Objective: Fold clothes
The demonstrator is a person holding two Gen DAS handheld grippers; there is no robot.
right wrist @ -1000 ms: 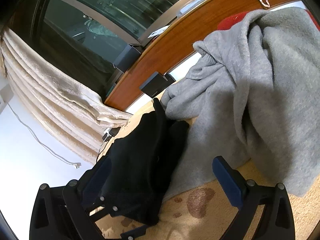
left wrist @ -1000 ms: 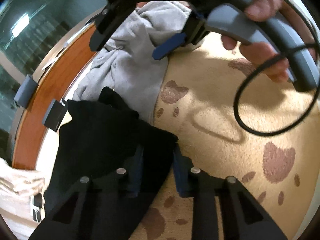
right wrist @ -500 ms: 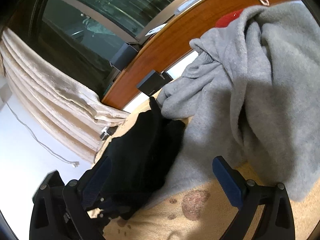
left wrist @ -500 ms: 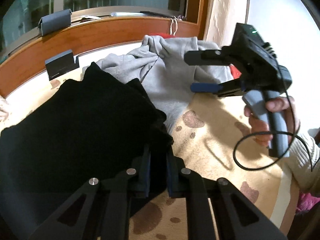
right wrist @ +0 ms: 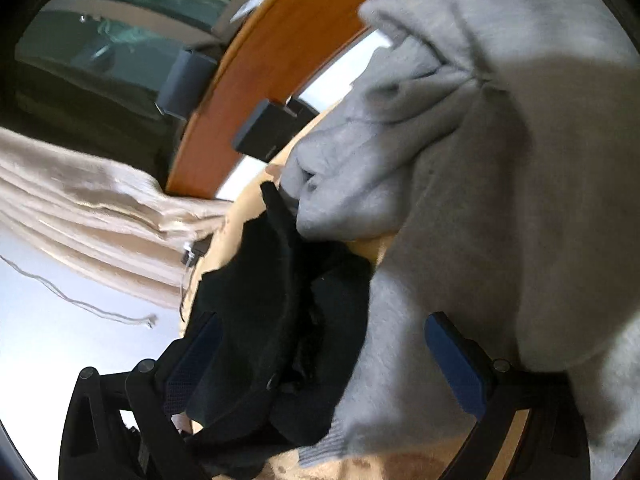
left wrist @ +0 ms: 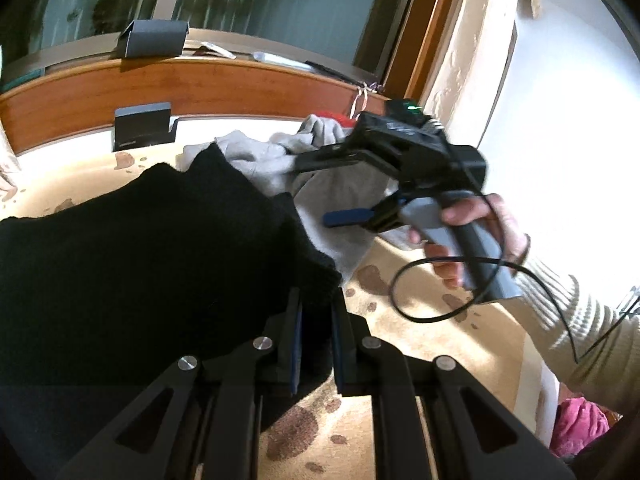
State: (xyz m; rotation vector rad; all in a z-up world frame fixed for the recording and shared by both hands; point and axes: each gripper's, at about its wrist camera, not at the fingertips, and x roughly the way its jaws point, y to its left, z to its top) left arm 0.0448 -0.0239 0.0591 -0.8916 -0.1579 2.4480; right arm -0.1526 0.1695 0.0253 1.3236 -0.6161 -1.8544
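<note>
A black garment [left wrist: 152, 248] lies spread on the beige paw-print blanket [left wrist: 420, 340]. My left gripper [left wrist: 316, 332] is shut on its near corner. In the right wrist view the black garment [right wrist: 280, 320] hangs bunched, lifted off the blanket. A grey sweatshirt [left wrist: 332, 184] lies heaped behind it and fills the right wrist view [right wrist: 500, 160]. My right gripper [right wrist: 328, 348] is open, its blue pads wide apart over the black and grey cloth. It also shows in the left wrist view [left wrist: 320, 188], hand-held above the grey sweatshirt.
A wooden headboard ledge [left wrist: 200, 84] runs along the back, with dark boxes [left wrist: 142, 126] on it. A window [left wrist: 200, 0] lies behind. A cream curtain [right wrist: 80, 208] hangs at the left. Something red [left wrist: 336, 116] sits behind the grey heap. A pink cloth [left wrist: 580, 424] lies at lower right.
My left gripper has closed on the black garment and pulled it up and toward me, spreading it. My right gripper has moved closer over the clothes and stays open.
</note>
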